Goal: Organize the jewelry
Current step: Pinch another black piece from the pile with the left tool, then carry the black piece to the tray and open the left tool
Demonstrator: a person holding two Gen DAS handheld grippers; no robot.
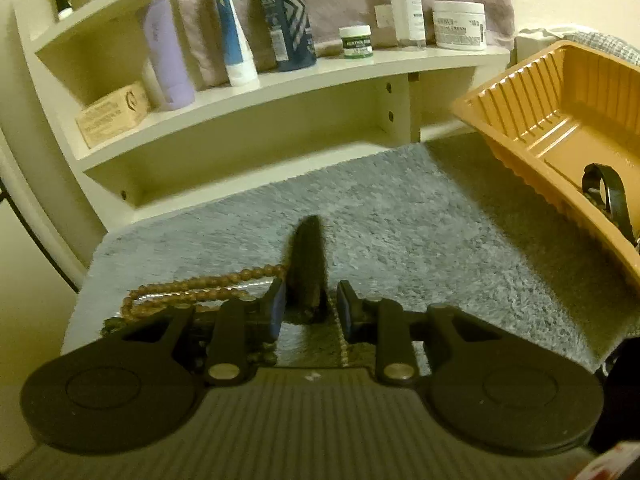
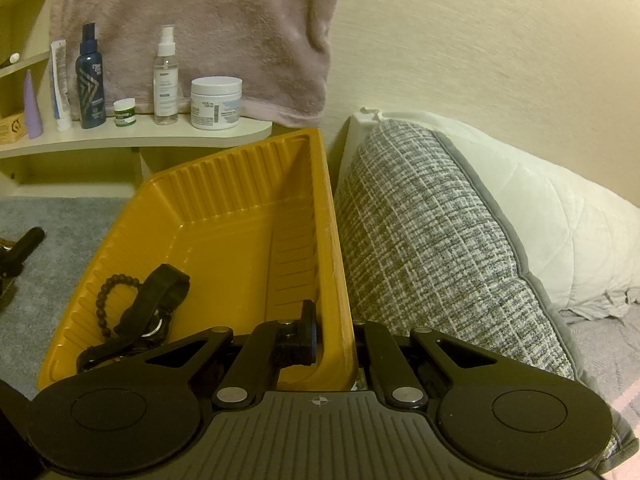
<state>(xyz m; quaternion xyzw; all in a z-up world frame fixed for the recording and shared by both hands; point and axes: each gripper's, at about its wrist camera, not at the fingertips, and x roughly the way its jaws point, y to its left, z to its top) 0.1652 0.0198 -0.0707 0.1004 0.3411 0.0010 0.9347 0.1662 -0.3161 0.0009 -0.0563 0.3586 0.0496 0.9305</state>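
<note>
- Grey shaggy mat [image 1: 400, 220] underneath everything; deep pile likely to snag beads or hide a dropped piece.
- Mustard-yellow ribbed plastic tray [image 2: 240, 184], just beside a grey tweed cushion [image 2: 432, 248] and seemingly tipped toward the camera. Risk of rocking or sliding if nudged, since only one thin wall is held.
- Right gripper [image 2: 334, 340], fingers together and clamped on the tray's right-hand wall, one finger inside and one outside. Possible slip off the smooth plastic, letting the tray drop and spill what lies in it.
- Left gripper [image 1: 311, 308] low over the mat, fingers narrowly apart, a dark upright strap between them; a sliver of gap visible at the right pad, so no firm pinch yet.
- Long brown bead necklace [image 1: 192, 290] lying on the mat, running up against the left finger. Danger of being caught in the pinch or dragged along, then tangling.
- Dark stiff strap [image 1: 306, 248], standing between the pads on the mat, well apart from the tray. Narrow target; likely to tip sideways or pop out if squeezed off-centre.
- Black band watch [image 2: 160, 292] and black bead bracelet [image 2: 105, 300] already in the tray's near left corner, touching; more pieces dropped there apt to knot together.
</note>
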